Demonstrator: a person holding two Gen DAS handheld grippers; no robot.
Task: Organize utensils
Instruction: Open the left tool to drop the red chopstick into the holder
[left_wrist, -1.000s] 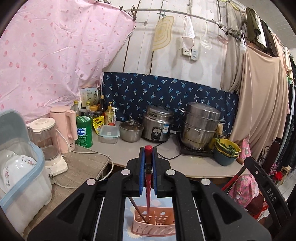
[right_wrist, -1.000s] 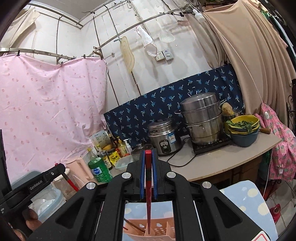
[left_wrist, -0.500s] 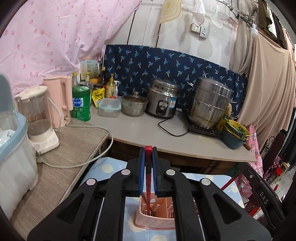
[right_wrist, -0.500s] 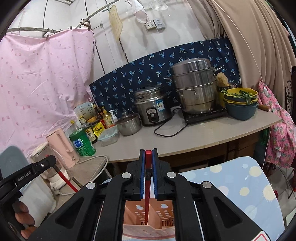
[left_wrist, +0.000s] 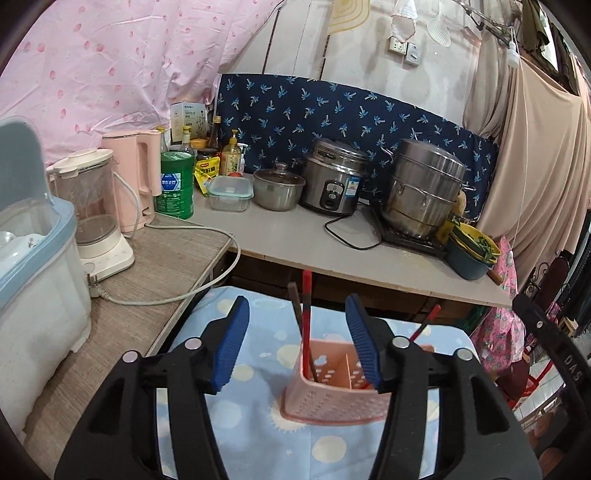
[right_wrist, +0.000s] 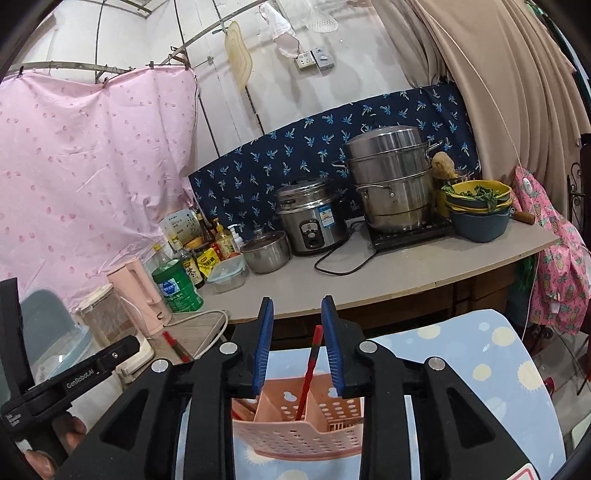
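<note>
Standing released, each gripper (left_wrist: 297, 341) (right_wrist: 297, 345) partly hides the pink basket (left_wrist: 332, 402) holding red chopsticks (right_wrist: 310, 369).

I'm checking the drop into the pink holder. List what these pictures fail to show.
- Pink holder, left wrist view: its right compartment sits behind the left gripper's right finger.
- Chopstick tips, both views: hidden below the holder walls; the red chopstick only shows above the divider.
- Left compartment, right wrist view: mostly behind the right gripper's left finger.
- Bottle labels on the counter: too small to read.
</note>
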